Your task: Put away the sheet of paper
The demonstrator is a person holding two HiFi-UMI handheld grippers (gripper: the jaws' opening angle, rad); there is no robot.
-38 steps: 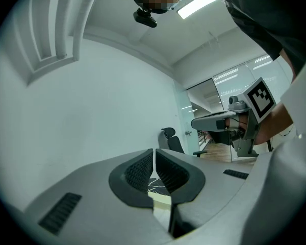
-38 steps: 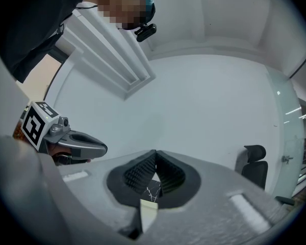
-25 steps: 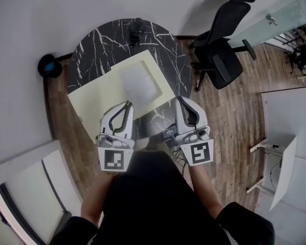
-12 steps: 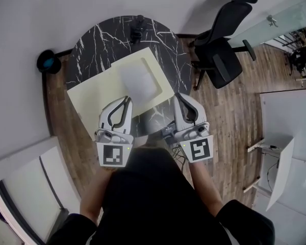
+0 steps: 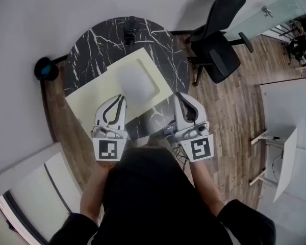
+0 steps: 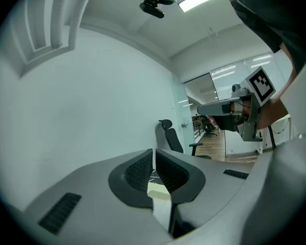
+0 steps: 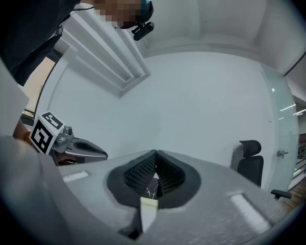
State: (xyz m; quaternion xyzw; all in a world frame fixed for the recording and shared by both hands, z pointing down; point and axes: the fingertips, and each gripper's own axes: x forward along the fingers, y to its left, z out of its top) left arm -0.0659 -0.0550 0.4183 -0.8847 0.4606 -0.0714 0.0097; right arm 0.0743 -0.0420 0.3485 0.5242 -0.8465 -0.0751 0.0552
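Two empty tools pressed together, left tool [image 5: 121, 99] and right tool [image 5: 179, 97], one sheet of paper [image 5: 137, 83] just ahead between them, one yellow mat [image 5: 92, 100], black marble worktop [image 5: 99, 42], one office chair [image 5: 219, 50], wood floor [image 5: 232, 116]

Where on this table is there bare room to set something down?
Bare marble table shows left of the black object, beyond the yellow mat, and right of the mat toward the chair. Crowded: near rim, by left gripper and right gripper.
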